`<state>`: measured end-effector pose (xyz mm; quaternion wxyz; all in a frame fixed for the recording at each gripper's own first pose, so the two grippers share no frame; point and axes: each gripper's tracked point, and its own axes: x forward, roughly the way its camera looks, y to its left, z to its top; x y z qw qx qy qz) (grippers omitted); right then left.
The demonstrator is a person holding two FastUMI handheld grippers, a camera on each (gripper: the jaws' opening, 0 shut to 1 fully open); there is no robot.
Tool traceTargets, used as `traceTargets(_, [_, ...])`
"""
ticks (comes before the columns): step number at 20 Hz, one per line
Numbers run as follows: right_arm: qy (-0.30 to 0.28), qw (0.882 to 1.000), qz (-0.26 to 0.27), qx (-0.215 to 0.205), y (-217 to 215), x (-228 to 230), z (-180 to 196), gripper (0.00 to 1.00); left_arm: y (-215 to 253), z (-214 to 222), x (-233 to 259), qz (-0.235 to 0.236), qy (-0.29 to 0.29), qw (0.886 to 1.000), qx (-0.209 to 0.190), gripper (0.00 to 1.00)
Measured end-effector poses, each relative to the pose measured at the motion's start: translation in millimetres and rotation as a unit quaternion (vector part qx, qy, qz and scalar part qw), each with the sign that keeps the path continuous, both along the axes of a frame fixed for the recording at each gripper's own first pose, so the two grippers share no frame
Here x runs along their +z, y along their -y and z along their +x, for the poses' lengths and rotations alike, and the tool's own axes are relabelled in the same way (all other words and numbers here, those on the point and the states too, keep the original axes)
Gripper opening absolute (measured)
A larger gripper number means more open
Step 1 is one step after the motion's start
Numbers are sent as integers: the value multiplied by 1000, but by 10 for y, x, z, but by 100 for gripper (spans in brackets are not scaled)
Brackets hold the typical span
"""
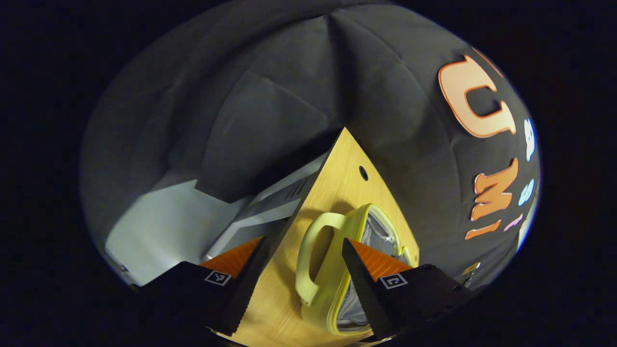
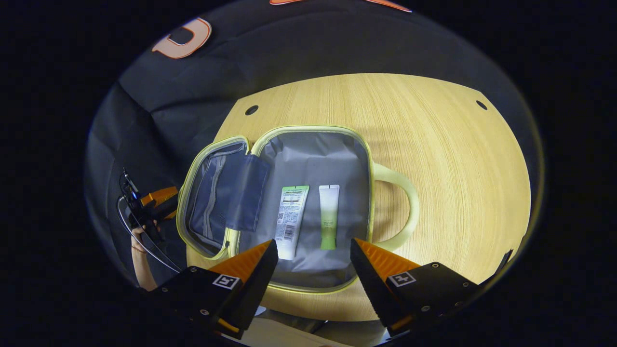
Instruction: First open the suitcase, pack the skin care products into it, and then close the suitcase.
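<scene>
Two tubes, white tube (image 2: 291, 220) and green tube (image 2: 328, 215), lie in the open suitcase (image 2: 308, 284), frame centre. Right gripper (image 2: 313, 258) gapes wide, empty; left gripper (image 1: 302, 255) too.

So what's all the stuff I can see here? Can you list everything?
suitcase: one, yellow-green rim, grey lining, open flat on the table
lid: one, grey inside, flopped to the side
handle: one, pale yellow-green, lying on the table
white tube: one, green top, inside the suitcase
green tube: one, beside the white tube
table: one, light wood
left gripper: open
right gripper: open above the suitcase
hand: one, holding the left gripper
</scene>
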<state>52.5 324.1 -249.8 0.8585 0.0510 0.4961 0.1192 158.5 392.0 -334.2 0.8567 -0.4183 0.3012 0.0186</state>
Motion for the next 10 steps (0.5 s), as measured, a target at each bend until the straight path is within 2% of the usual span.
traceTargets(1, [-2,1000,5,-5,6,-1,-13,96,27,45,-44,-5,-1,1000,-3,94])
traceTargets(3, [-3,1000,11,-12,19,-17,-15,96,76,100,-150,-7,-16,1000,-9,80])
traceTargets(4, [-4,1000,10,-14,37,-19,-16,96,124,119,-158,-12,-19,1000,-18,80])
traceTargets(7, [-5,1000,14,-17,65,-36,-40,96,190,142,-202,0,-30,999,-31,18])
traceTargets(8, [-7,1000,16,-18,72,-45,-39,96,230,184,-130,6,-15,999,-42,18])
traceTargets(9, [-7,1000,17,-20,84,-45,-37,96,250,211,-136,27,-21,998,-43,10])
traceTargets(10, [-8,1000,18,-21,92,-55,-24,96,231,94,-7,46,-31,998,-42,6])
